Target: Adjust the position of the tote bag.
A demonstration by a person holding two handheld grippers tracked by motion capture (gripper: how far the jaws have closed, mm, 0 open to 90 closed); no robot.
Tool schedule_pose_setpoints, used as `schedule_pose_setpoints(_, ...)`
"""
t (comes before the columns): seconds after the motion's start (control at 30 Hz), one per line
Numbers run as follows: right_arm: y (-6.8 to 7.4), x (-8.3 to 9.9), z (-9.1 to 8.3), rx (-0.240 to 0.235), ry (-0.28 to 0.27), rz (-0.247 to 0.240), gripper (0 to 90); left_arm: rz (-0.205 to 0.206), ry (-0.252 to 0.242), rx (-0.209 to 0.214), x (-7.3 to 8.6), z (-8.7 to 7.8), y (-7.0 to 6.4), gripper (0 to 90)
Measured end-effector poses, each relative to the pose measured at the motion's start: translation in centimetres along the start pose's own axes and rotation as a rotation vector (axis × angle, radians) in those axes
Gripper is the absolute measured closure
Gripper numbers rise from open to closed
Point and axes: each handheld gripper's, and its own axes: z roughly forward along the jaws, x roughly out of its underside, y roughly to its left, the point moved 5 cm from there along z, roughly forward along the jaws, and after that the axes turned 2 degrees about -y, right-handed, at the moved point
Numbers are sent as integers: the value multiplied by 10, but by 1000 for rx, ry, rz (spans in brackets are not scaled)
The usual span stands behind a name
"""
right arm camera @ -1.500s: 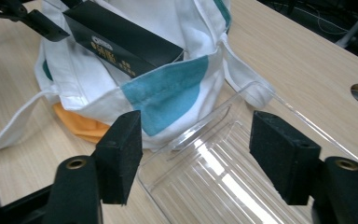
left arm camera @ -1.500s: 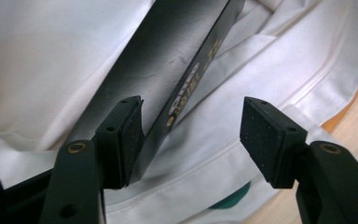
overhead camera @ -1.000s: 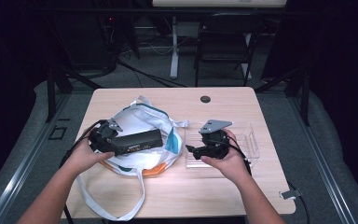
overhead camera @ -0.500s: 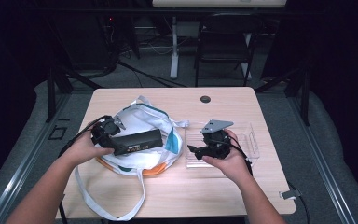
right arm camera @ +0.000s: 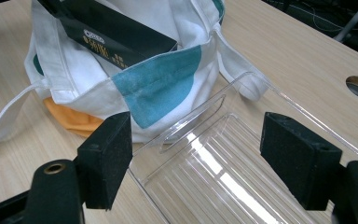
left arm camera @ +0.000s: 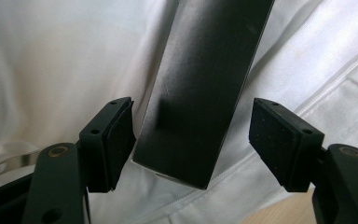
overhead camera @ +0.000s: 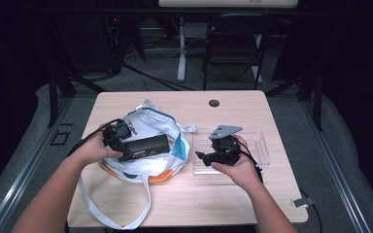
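The box (overhead camera: 145, 145) is glossy black with pale lettering. The bag (right arm camera: 168, 88) ahead of the right hand-held gripper (right arm camera: 196, 158) is white with a teal patch, orange beneath, possibly another cloth. The tray (right arm camera: 223, 182) is clear, the table (overhead camera: 233, 199) light wood-grain.

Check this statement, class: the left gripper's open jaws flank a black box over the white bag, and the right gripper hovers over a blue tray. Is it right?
One slip: the tray is clear plastic, not blue, as the right gripper view shows. The rest stands.
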Motion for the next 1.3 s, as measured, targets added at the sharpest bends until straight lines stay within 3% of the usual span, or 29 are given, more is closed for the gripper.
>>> schedule_pose_setpoints(0.4,4,2,5,-5,13,-9,248,-4,28,60,1,18,7,309)
schedule_pose_setpoints(0.77,4,3,6,-8,16,-11,248,17,55,70,-7,30,4,311)
schedule_pose_setpoints(1.1,6,3,6,-8,21,-15,248,7,57,87,-9,35,5,312)
schedule_pose_setpoints(1.3,7,2,7,-10,14,-14,248,33,72,76,-10,36,5,316)
